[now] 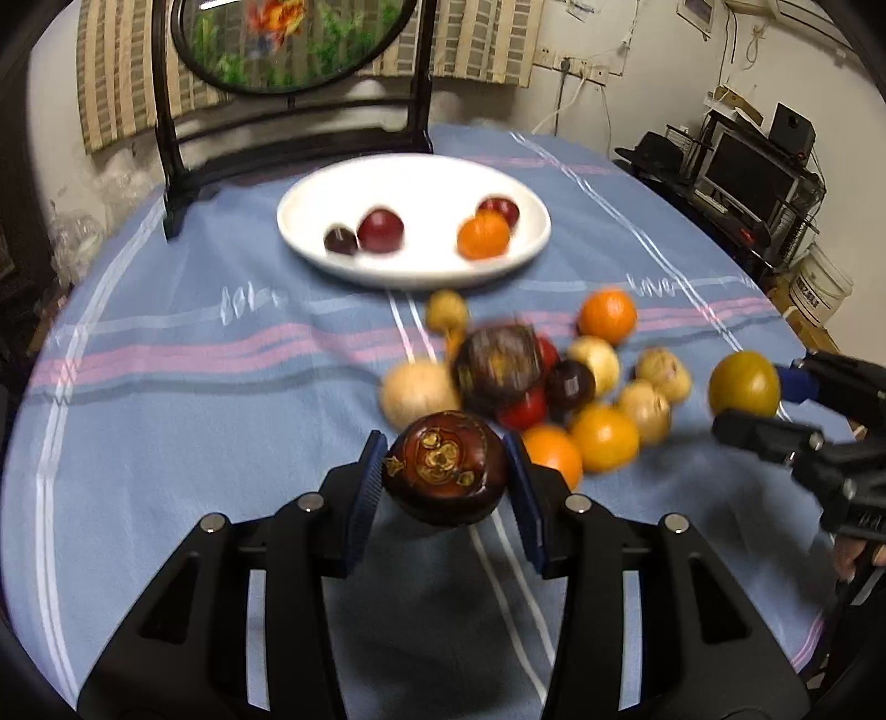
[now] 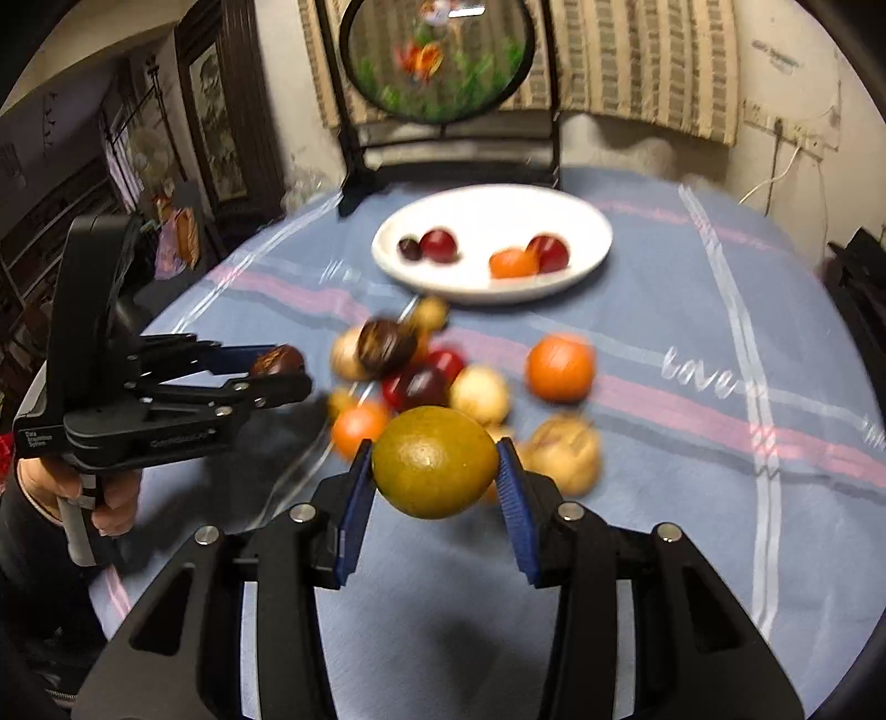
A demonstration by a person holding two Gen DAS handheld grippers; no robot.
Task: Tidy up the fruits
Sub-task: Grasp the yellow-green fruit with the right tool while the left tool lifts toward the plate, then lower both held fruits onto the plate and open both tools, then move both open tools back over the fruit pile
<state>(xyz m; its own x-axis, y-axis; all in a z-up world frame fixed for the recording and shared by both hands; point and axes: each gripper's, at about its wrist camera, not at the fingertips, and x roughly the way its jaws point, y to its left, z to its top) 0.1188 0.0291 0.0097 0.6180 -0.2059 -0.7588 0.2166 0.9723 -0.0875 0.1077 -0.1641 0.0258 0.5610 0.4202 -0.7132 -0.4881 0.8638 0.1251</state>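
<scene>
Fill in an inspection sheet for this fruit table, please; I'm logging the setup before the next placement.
Surface: blue striped tablecloth, wrinkled.
Job's things: white plate holds four fruits; loose fruit pile lies on the cloth in front of the plate.
Clutter: nothing seen beyond the fruit.
Grippers: left hand-held gripper shut on dark brown fruit; right hand-held gripper shut on yellow-green fruit; both fruits clear of the cloth.
Cables: white cords hang from wall sockets.
Surroundings: round framed screen behind the plate, monitor shelf at the side.
</scene>
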